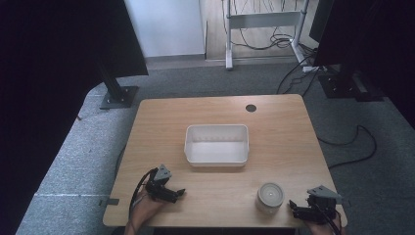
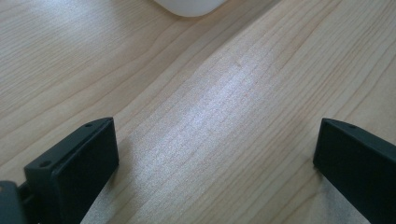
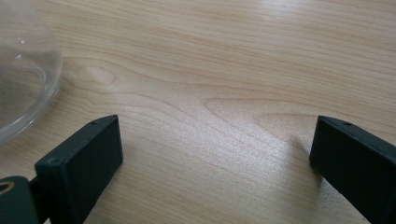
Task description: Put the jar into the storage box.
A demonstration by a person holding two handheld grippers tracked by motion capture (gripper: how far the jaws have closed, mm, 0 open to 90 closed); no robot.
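Glass jar (image 1: 270, 197) upright near right tool (image 1: 295, 207) | both tools spread, empty | left tool (image 1: 179, 194) well apart

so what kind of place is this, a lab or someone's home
Most likely a lab or test room, not a home: a light wooden table stands on grey carpet, with black stand bases and loose black cables around it, and a white metal frame behind.

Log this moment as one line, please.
left claw: open, empty | right claw: open, beside jar | bin: mid-table, empty
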